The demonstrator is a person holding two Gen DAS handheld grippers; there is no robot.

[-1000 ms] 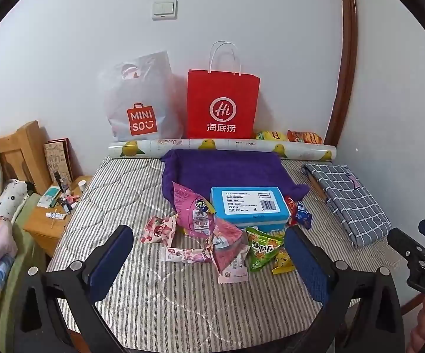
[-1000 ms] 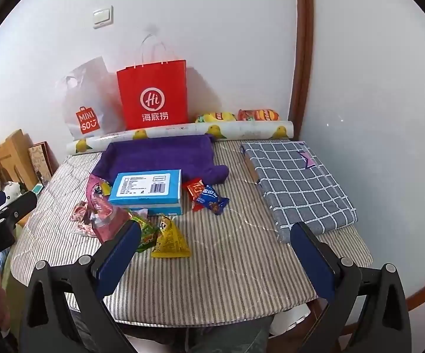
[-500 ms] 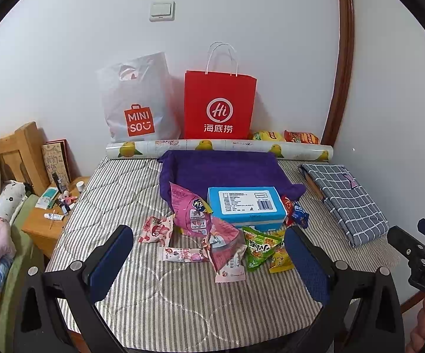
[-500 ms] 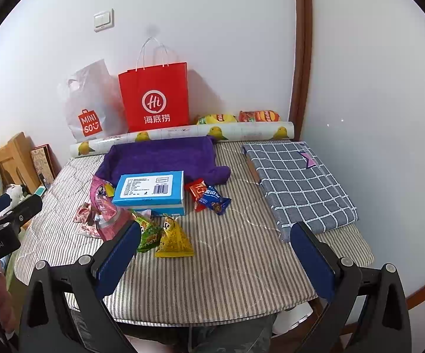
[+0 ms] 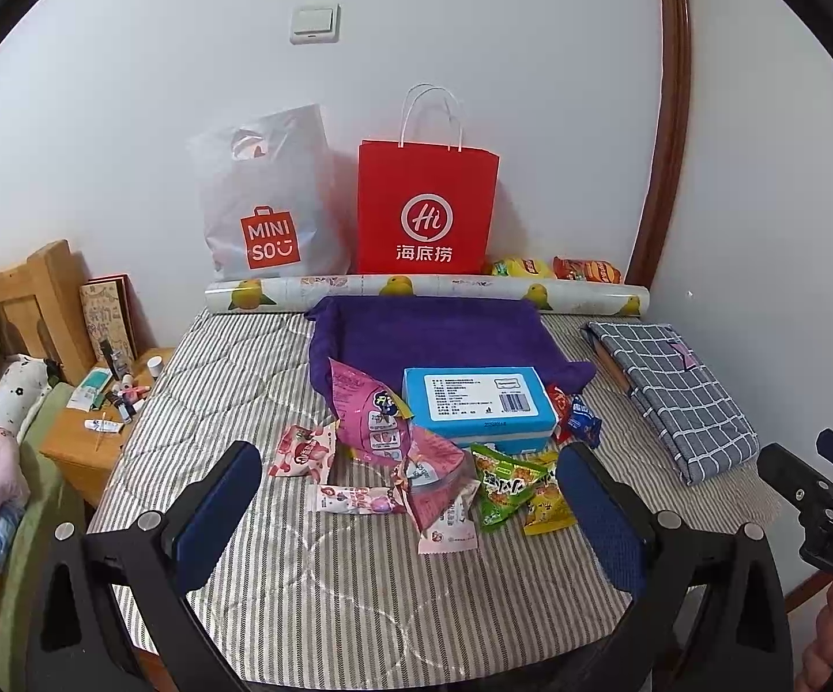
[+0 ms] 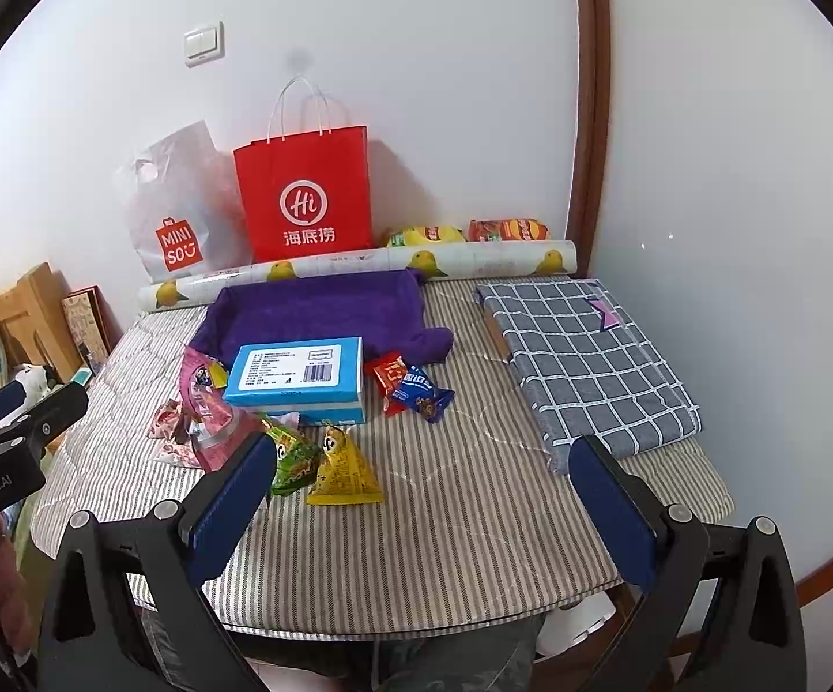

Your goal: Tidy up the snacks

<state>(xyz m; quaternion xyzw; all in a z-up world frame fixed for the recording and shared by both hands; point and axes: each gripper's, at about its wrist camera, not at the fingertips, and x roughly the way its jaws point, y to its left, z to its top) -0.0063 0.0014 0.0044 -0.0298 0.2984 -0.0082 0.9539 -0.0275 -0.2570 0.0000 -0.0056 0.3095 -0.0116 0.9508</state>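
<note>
Snack packets lie loose on a striped table [image 5: 358, 594] around a blue box [image 5: 477, 398] [image 6: 298, 372]: a big pink bag [image 5: 367, 412], small pink packets [image 5: 301, 455], a green packet [image 5: 500, 484] [image 6: 292, 455], a yellow triangular packet [image 6: 344, 470] and red and blue packets [image 6: 410, 383]. My left gripper [image 5: 407, 499] is open and empty, above the table's near edge. My right gripper [image 6: 425, 487] is open and empty, near the yellow packet.
A purple cloth [image 5: 433, 328] lies behind the box. A red paper bag [image 5: 425, 210], a white Miniso bag [image 5: 269, 202] and a patterned roll [image 5: 428, 288] stand at the wall with two chip bags [image 6: 468, 230]. A folded checked cloth [image 6: 583, 357] lies right. A wooden nightstand [image 5: 87, 438] stands left.
Both grippers have pulled back and up slightly, so the table shows a little smaller and lower. Nothing on the table has moved.
</note>
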